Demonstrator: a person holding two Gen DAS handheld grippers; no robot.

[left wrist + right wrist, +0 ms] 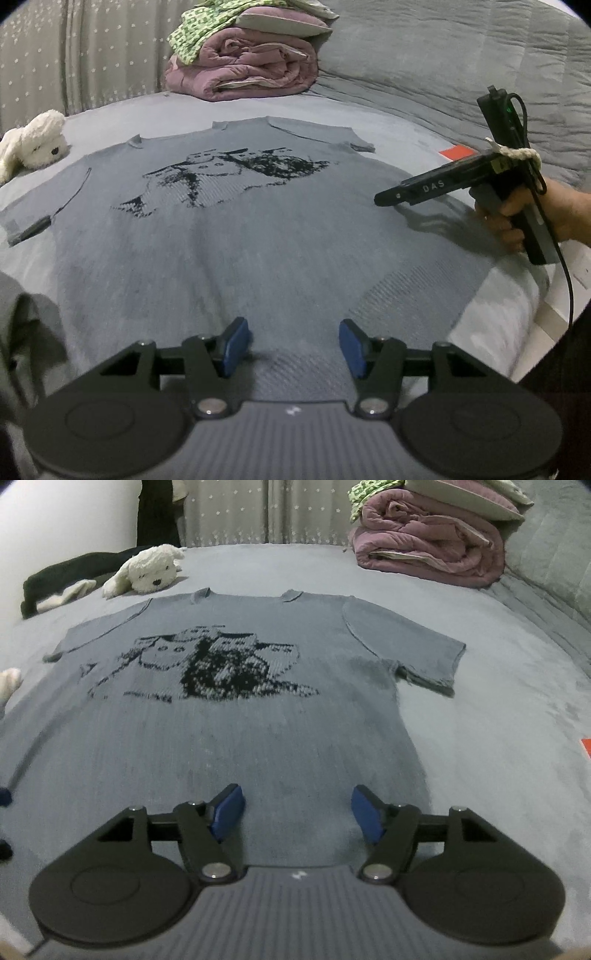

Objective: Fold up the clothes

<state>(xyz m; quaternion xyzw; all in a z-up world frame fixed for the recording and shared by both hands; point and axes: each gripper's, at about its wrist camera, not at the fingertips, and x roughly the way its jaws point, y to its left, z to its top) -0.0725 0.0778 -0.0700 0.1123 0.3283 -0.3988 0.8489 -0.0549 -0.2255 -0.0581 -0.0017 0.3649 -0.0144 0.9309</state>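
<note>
A grey-blue short-sleeved T-shirt (258, 229) (240, 738) with a black cat print lies flat and face up on the grey bed (498, 720), collar at the far side. My left gripper (293, 339) hovers over the shirt's near hem, its blue pads apart with nothing between them. My right gripper (297, 808) stands open over the near right part of the shirt, and only fabric shows below it. In the left wrist view the right gripper (386, 199) appears from the side at the shirt's right edge, held by a hand (509, 218).
A white plush dog (33, 144) (147, 570) lies beyond the left sleeve. A folded purple quilt stack (243, 66) (428, 546) sits at the back. A black garment (74, 572) lies far left, an orange-red patch (456, 151) at the right. Grey cloth (22, 325) bunches near left.
</note>
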